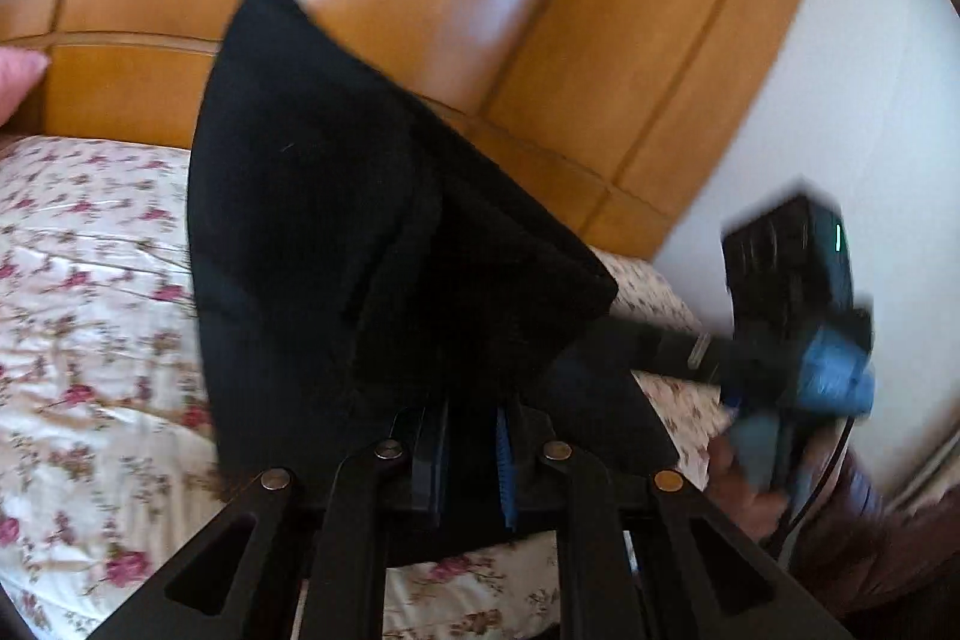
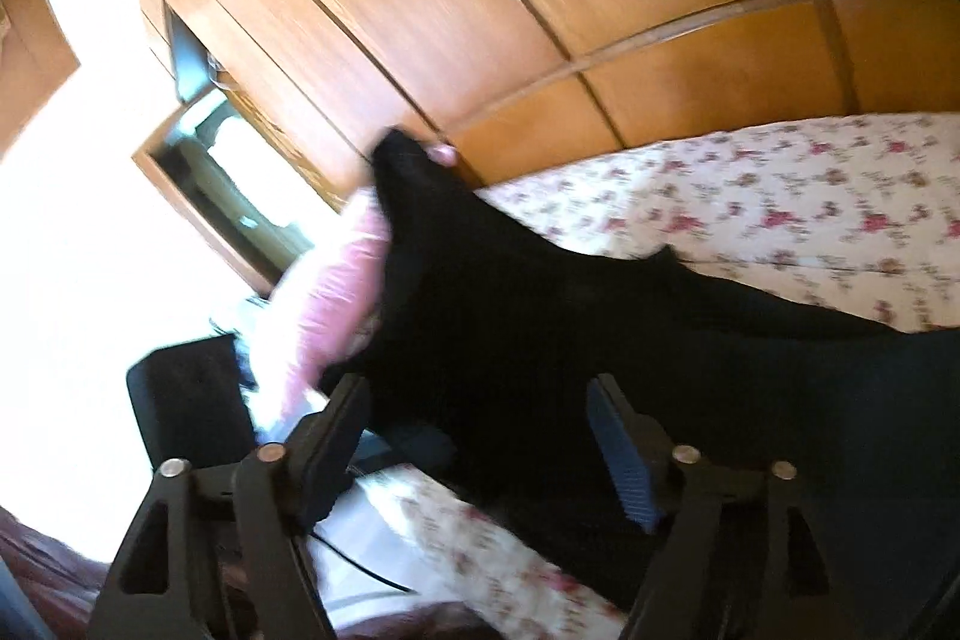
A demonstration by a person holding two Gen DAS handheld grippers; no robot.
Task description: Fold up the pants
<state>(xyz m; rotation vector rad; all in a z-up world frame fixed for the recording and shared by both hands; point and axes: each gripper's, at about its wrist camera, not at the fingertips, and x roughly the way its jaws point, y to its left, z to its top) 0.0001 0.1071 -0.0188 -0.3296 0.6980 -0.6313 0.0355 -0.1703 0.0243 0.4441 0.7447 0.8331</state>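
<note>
The left tool (image 1: 471, 451) is clamped on the black pants (image 1: 336, 244), lifted above the floral bed (image 1: 90, 280). The right tool (image 2: 480, 436) gapes wide around the fabric (not pinching). Best to close it on an edge before lowering evenly.

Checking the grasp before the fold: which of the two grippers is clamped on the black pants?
The left gripper: its fingers are pinched together on the black pants. The right gripper is spread open, holding nothing.
</note>
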